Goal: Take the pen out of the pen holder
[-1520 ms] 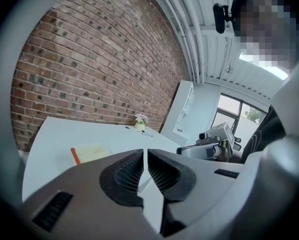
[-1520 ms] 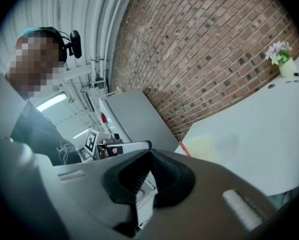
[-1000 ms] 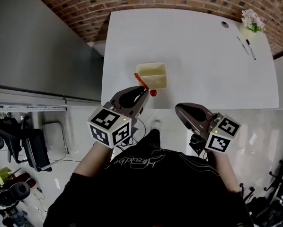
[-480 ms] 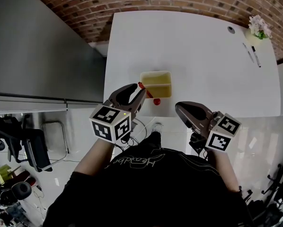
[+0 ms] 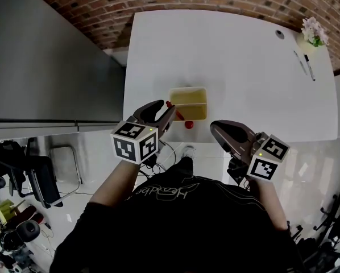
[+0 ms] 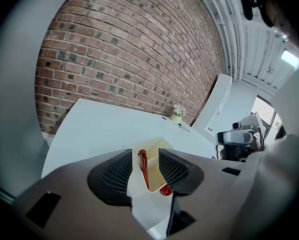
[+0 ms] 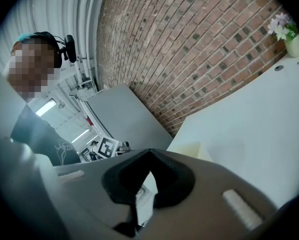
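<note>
Red pen [image 6: 143, 166], one; pen holder [image 5: 190, 102], one.

Bright, even light from overhead fell on the white worktop [image 5: 244, 67], which carried barely any shadow and a pale glare, while the floor at the near left of the head view lay dimmer. Both gripper views were bowed by the wide lens, with black rounded corners and a curving brick wall [image 6: 129, 49]. The left gripper [image 6: 145, 156] sat shaded and soft close to the lens, and a ceiling lamp [image 6: 291, 59] at the right burned out white.
</note>
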A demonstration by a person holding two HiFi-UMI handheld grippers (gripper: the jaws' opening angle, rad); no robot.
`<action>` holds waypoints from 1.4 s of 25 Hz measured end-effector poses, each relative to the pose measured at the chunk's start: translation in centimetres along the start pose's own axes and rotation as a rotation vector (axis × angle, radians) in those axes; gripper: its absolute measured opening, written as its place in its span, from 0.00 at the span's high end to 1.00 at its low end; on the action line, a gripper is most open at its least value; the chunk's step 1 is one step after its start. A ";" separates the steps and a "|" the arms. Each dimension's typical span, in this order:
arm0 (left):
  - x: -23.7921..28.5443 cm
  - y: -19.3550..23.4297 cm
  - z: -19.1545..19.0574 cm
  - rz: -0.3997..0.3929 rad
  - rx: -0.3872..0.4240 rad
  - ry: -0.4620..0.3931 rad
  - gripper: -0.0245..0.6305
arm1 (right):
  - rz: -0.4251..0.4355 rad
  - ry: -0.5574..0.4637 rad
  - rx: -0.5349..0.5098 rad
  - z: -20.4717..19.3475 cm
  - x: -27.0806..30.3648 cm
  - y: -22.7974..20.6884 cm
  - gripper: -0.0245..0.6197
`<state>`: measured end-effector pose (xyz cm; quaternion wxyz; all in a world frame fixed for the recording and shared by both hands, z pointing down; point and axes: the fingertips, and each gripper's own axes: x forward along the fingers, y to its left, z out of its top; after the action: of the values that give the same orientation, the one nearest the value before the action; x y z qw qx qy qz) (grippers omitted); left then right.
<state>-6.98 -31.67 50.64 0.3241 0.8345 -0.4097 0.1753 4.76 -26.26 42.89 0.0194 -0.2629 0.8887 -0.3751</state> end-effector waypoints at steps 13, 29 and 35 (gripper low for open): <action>1.0 0.5 -0.7 -0.020 -0.057 0.021 0.76 | -0.019 0.001 0.021 -0.6 0.1 -0.8 0.96; 0.8 0.4 -0.6 0.003 -0.045 0.027 0.88 | -0.002 0.004 0.034 -0.8 0.5 -0.9 0.96; 0.0 -0.3 -0.1 0.006 -0.047 0.005 0.88 | 0.003 0.006 0.045 -1.3 0.1 -0.9 0.96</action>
<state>-6.73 -31.51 50.60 0.3439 0.8250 -0.4155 0.1686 4.77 -26.00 44.42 0.0231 -0.2596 0.8806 -0.3958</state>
